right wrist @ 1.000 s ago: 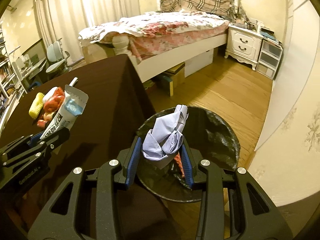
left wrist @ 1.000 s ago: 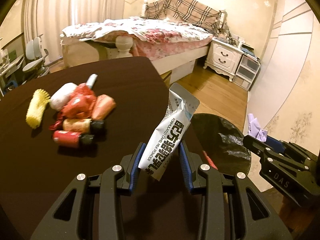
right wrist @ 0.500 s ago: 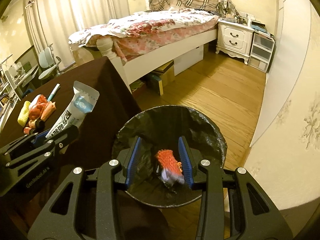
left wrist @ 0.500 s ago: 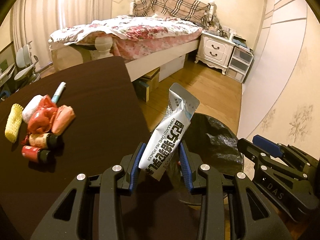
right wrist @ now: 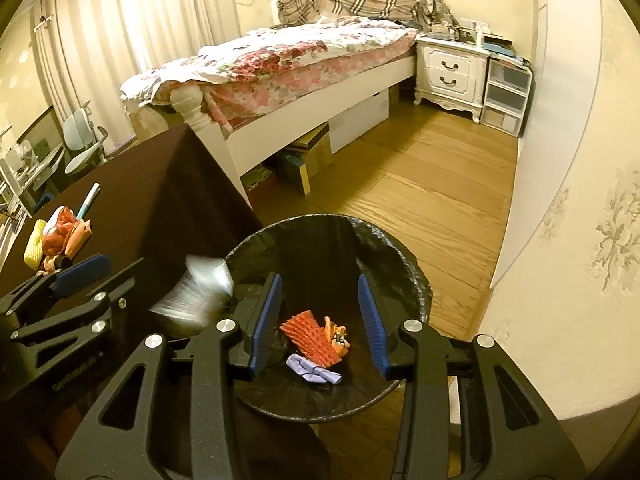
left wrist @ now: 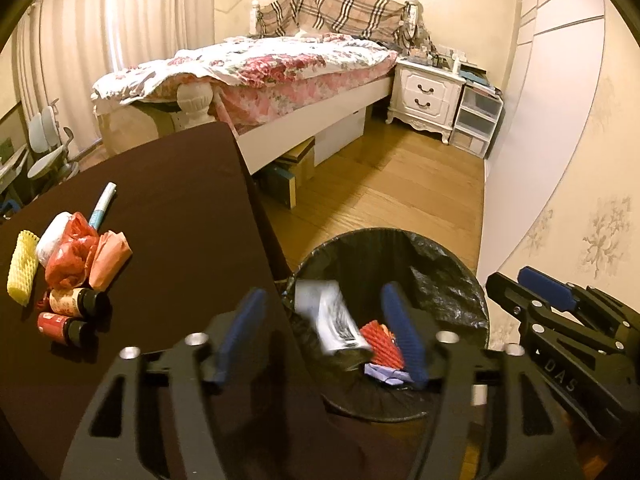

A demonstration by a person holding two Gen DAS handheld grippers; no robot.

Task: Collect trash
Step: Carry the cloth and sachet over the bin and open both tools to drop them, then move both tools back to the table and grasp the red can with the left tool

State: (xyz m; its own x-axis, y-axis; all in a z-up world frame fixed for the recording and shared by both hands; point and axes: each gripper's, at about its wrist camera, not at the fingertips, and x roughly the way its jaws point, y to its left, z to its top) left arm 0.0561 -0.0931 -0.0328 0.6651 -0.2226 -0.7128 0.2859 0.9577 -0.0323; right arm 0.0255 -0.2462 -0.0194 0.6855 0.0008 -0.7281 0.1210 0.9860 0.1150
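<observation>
A round bin with a black liner (left wrist: 448,276) (right wrist: 400,256) stands on the floor beside the dark table (left wrist: 168,208). My left gripper (left wrist: 320,332) is open above the bin's near rim; a white milk-powder sachet (left wrist: 332,320) (right wrist: 192,300) is blurred in mid-fall between its fingers. My right gripper (right wrist: 318,320) is open and empty over the bin. Inside lie a red foam net (right wrist: 310,336), a lilac tissue (right wrist: 314,370) and an orange scrap (right wrist: 336,334). More trash sits on the table: a yellow foam net (left wrist: 22,272), red bag (left wrist: 68,256), two small bottles (left wrist: 68,314).
A bed with a floral quilt (left wrist: 272,64) stands beyond the table. A white nightstand (left wrist: 428,96) and plastic drawers (left wrist: 478,120) are by the far wall. Wooden floor (left wrist: 392,192) lies between bed and bin. The wall (left wrist: 568,200) is close on the right. Boxes (left wrist: 292,172) sit under the bed.
My left gripper moved right over the bin and opened, letting the sachet drop. My right gripper let the lilac tissue fall into the bin and now stands wide open.
</observation>
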